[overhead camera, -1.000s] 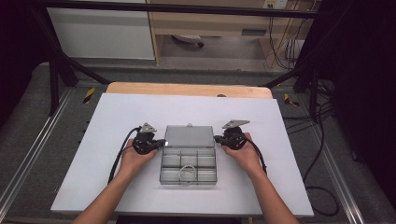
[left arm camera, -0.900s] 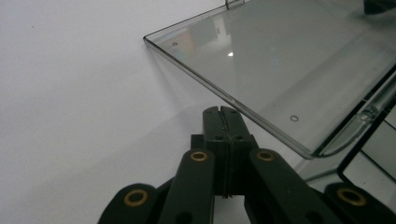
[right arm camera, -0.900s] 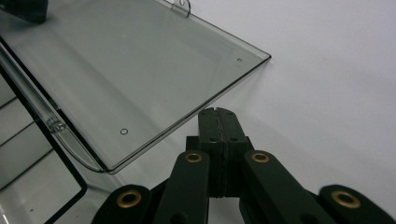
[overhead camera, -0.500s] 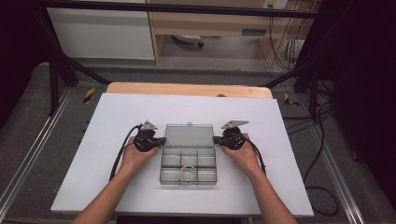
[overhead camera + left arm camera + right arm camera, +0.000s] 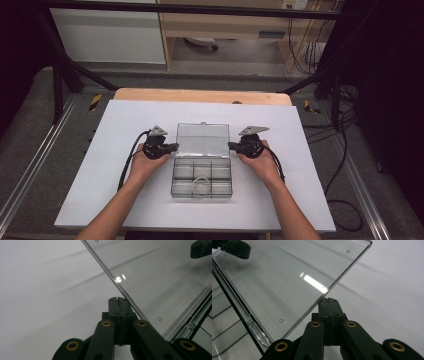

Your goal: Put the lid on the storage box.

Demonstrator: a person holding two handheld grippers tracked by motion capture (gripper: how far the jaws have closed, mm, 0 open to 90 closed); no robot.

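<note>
A clear plastic compartment box (image 5: pixel 202 175) lies in the middle of the white table top, its lid (image 5: pixel 202 136) folded back flat toward the far side. A pale ring-shaped thing (image 5: pixel 200 183) lies in a front compartment. My left gripper (image 5: pixel 175 146) is shut and empty, its tip at the lid's left edge. In the left gripper view the shut jaws (image 5: pixel 119 300) meet the edge of the lid (image 5: pixel 162 277). My right gripper (image 5: pixel 231 145) is shut and empty at the lid's right edge. In the right gripper view its tip (image 5: pixel 328 300) sits just under the rim of the lid (image 5: pixel 287 277).
The white table top (image 5: pixel 110 130) has bare room on both sides of the box. A wooden strip (image 5: pixel 200 95) runs along its far edge. Metal rails and cables lie on the floor left and right. A black cable (image 5: pixel 127 160) trails from the left gripper.
My left gripper has edged slightly toward the far side along the lid's left edge. The right gripper and the box have stayed where they were.
</note>
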